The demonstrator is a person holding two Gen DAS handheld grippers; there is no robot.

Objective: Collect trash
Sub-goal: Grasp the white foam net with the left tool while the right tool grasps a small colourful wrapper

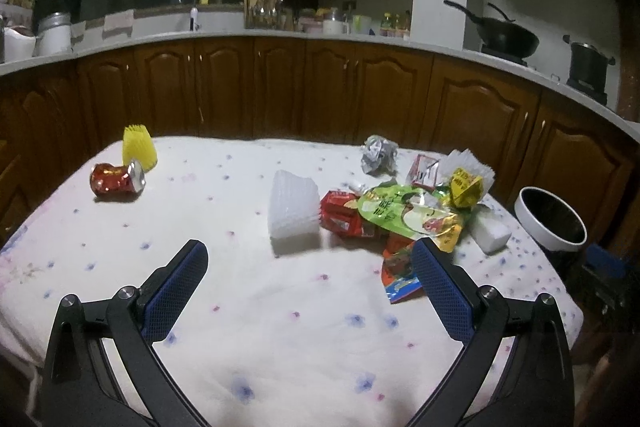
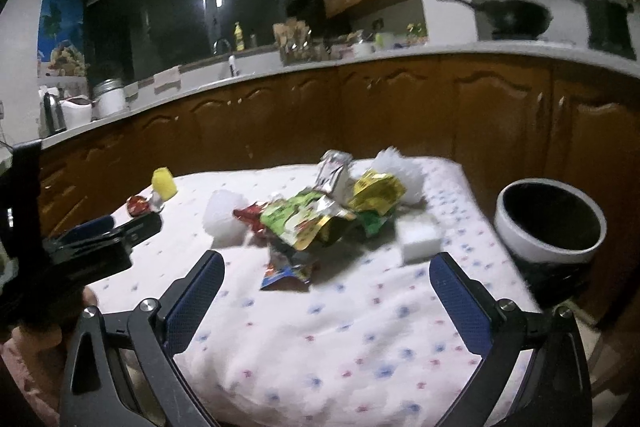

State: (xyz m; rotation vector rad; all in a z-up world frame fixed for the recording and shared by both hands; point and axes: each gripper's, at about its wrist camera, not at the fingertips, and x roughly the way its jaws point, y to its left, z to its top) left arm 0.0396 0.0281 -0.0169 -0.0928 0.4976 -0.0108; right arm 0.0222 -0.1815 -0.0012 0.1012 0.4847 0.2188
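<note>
Both claws hover spread wide and empty over the flowered tablecloth (image 1: 280, 327): left gripper (image 1: 310, 259), right gripper (image 2: 326, 267). At twelve o'clock lies the wrapper pile (image 2: 312, 223); the bin (image 2: 550, 219) stands at two; the crushed can (image 1: 118, 179) lies far off at ten.

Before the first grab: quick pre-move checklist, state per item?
1. left gripper open, empty: ok.
2. right gripper open, empty: ok.
3. trash bin in view beside table, mouth open: ok.
4. wrapper pile unobstructed ahead: ok.
5. crushed red can apart at far left, lying on its side: ok.
6. Bin's room inside: cannot tell, interior dark.
</note>
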